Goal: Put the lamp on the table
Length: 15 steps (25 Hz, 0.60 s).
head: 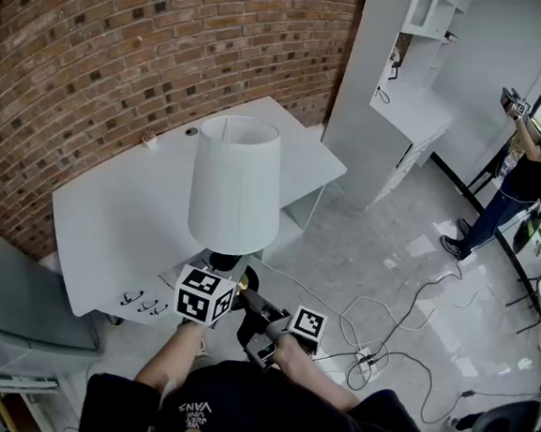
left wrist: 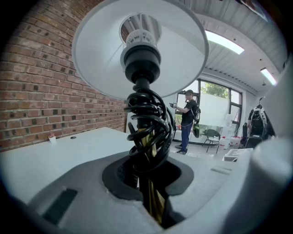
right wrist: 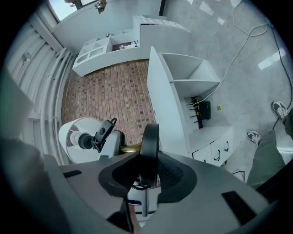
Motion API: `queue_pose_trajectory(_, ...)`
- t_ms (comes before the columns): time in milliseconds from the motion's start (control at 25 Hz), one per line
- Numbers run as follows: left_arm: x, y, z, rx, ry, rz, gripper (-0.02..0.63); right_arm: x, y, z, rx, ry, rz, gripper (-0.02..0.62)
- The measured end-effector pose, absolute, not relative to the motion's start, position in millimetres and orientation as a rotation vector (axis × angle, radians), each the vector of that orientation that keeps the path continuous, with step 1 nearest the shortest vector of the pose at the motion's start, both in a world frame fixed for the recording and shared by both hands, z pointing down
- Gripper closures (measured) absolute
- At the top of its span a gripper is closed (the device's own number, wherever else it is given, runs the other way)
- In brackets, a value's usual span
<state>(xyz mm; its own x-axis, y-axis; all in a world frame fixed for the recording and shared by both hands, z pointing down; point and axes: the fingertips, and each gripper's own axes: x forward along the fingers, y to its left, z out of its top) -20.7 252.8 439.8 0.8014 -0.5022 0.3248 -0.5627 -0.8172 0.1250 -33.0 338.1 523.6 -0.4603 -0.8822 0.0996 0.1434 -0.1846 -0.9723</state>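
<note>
So there's one lamp [head: 237, 184] here, and it's up in the air, not resting on anything. It's held just in front of the near edge of the white table [head: 110, 215], and in the head view its shade overlaps the tabletop. The shade [head: 237, 181] is a smooth, matte white tapered drum, narrower at the top. Under it there's a black socket [left wrist: 141, 58], a thin brass stem [left wrist: 153, 201] with a glossy black cord [left wrist: 149, 123] coiled round it in a bunch of loops, and a flat black disc base [right wrist: 149, 146].

The lamp's long axis runs pretty much vertical, shade up and base down.

Two grippers, each carrying one cube with square markers. The left gripper [left wrist: 149, 183] has its grey jaws clamped on the brass stem, right below the cord coil. The right gripper [right wrist: 146, 169] has its jaws spread wider and pressed on the disc base, which shows edge-on in its own view.

The table is plain, flat and smooth, pushed against a rough red brick wall [head: 126, 38]. One white shelving unit [head: 404, 90] stands to the right. The floor is shiny grey with a few loose cables [head: 401, 335], and one other person [head: 528, 176] stands well off by the window.
</note>
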Motion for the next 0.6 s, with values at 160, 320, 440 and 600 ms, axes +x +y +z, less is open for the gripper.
queue_pose_trajectory(160,-17,256,437,2.772,-0.844,0.403,0.541,-28,340,521,-0.914,1.338,-1.740,0.492)
queue_pose_trajectory(320,-18,256,438,2.760,-0.867,0.395,0.541,-26,340,522,-0.918,1.355,-1.750,0.491)
queue_pose_trajectory(440,-20,252,439,2.746,-0.880,0.388,0.541,-26,337,522,-0.923,1.369,-1.757,0.492)
queue_pose_trajectory(600,-23,238,442,2.735,-0.882,0.381,0.541,-27,323,524,-0.924,1.370,-1.759,0.492)
